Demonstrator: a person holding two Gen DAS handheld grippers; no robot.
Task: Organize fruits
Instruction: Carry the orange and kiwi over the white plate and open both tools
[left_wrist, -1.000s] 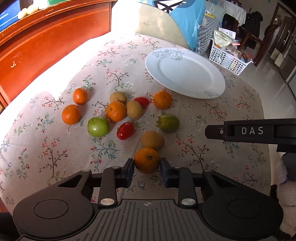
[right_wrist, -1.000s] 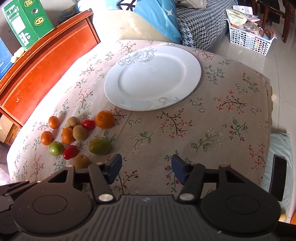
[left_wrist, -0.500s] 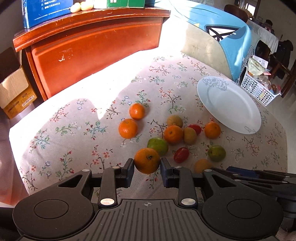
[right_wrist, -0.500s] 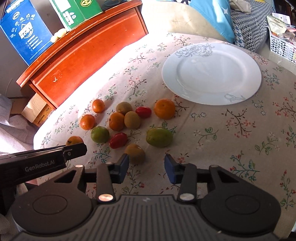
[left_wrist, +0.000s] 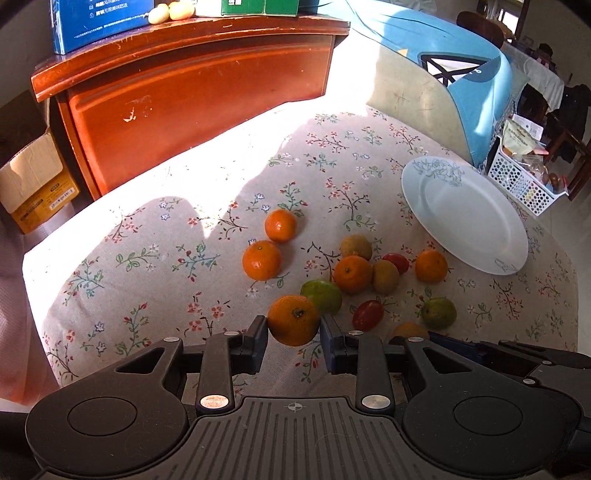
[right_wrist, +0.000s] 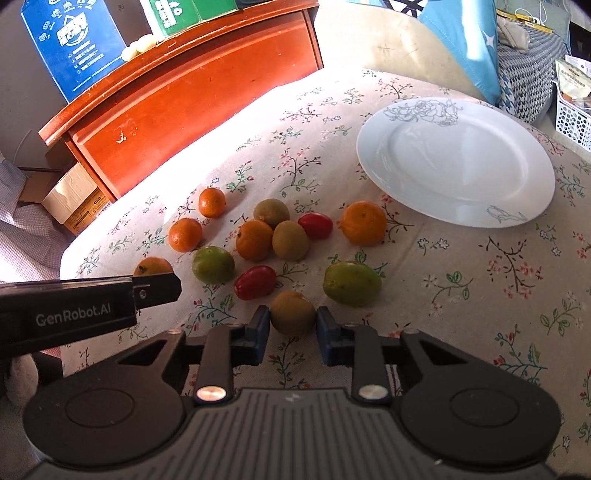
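My left gripper (left_wrist: 293, 334) is shut on an orange tangerine (left_wrist: 293, 319) and holds it above the floral tablecloth. My right gripper (right_wrist: 292, 328) has its jaws around a brown kiwi (right_wrist: 293, 312) that lies on the cloth, both pads close to its sides. Tangerines (right_wrist: 363, 222), kiwis (right_wrist: 290, 240), green fruits (right_wrist: 351, 283) and red tomatoes (right_wrist: 255, 282) lie in a loose cluster beyond it. A white plate (right_wrist: 456, 160) sits empty at the far right; it also shows in the left wrist view (left_wrist: 463, 214). The left gripper's side shows in the right wrist view (right_wrist: 88, 306).
A red wooden cabinet (left_wrist: 192, 96) stands behind the table with boxes on top. A cardboard box (left_wrist: 33, 181) sits on the floor at left. A white basket (left_wrist: 521, 177) and a blue-cushioned chair (left_wrist: 454, 74) are at the far right.
My right gripper has moved down and forward onto the brown kiwi and its jaws have narrowed around it. My left gripper has lifted and swung left, still holding the tangerine.
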